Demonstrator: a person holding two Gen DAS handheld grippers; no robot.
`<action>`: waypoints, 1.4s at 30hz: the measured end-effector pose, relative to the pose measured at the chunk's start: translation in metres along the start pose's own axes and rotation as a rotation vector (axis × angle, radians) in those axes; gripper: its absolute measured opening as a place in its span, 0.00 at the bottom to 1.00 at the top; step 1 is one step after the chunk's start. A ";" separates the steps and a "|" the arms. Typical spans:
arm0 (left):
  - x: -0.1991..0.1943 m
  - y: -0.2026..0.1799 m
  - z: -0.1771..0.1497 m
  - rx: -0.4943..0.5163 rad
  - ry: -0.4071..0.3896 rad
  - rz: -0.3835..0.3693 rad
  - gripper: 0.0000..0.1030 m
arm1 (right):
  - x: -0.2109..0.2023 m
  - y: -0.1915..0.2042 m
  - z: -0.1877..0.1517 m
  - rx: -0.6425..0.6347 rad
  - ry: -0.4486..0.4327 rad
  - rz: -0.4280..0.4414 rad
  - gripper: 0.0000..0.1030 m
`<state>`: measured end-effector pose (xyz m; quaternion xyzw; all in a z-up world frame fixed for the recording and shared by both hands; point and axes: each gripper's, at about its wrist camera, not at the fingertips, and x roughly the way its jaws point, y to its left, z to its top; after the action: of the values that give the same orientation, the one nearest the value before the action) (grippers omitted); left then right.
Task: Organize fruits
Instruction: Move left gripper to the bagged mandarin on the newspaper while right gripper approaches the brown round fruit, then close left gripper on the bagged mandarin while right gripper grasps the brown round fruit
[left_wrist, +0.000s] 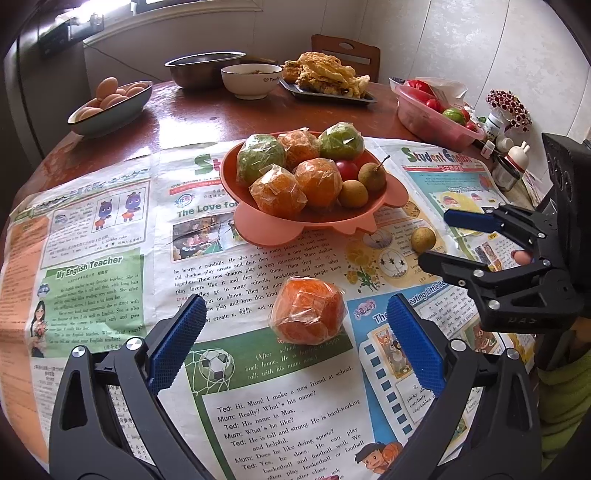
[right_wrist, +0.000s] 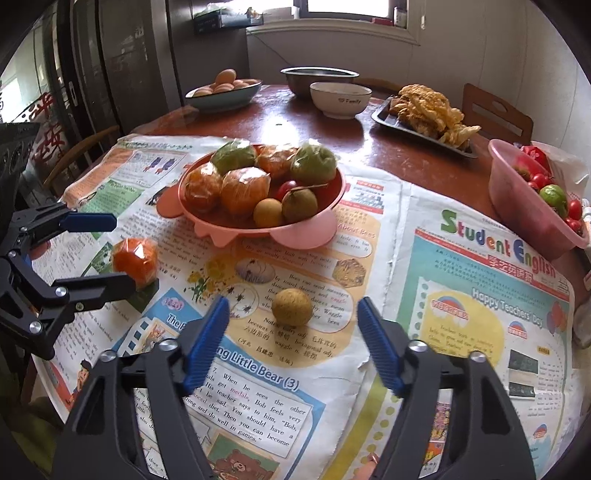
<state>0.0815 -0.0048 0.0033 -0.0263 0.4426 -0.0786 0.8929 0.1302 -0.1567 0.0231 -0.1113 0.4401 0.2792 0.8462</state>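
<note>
A pink fruit bowl (left_wrist: 354, 218) (right_wrist: 207, 221) on the newspaper holds wrapped oranges, green fruits, a red fruit and small brown fruits. A plastic-wrapped orange (left_wrist: 308, 312) (right_wrist: 135, 262) lies on the newspaper just in front of my open left gripper (left_wrist: 295, 332), between its fingers' line. A small brown round fruit (right_wrist: 291, 307) (left_wrist: 423, 239) lies on the paper just ahead of my open right gripper (right_wrist: 293, 325). The right gripper also shows in the left wrist view (left_wrist: 439, 236), open beside that fruit; the left gripper shows in the right wrist view (right_wrist: 110, 254), open around the orange.
At the back of the round wooden table stand a bowl of eggs (left_wrist: 110, 107), a steel bowl (left_wrist: 203, 68), a white bowl (left_wrist: 251, 79) and a tray of fried food (left_wrist: 328, 81). A pink tub of tomatoes (left_wrist: 432, 110) and small bottles (left_wrist: 506, 147) sit at the right.
</note>
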 end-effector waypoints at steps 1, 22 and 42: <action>0.000 0.000 0.000 0.000 0.001 -0.006 0.86 | 0.002 0.001 0.000 -0.003 0.006 -0.001 0.57; 0.012 -0.006 -0.001 0.036 0.033 -0.072 0.46 | 0.010 -0.002 0.000 0.002 0.021 0.017 0.22; 0.003 0.001 0.004 0.021 0.014 -0.104 0.33 | -0.007 0.009 0.005 -0.008 -0.028 0.062 0.22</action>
<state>0.0871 -0.0045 0.0033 -0.0393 0.4459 -0.1299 0.8847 0.1250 -0.1502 0.0323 -0.0972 0.4304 0.3086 0.8426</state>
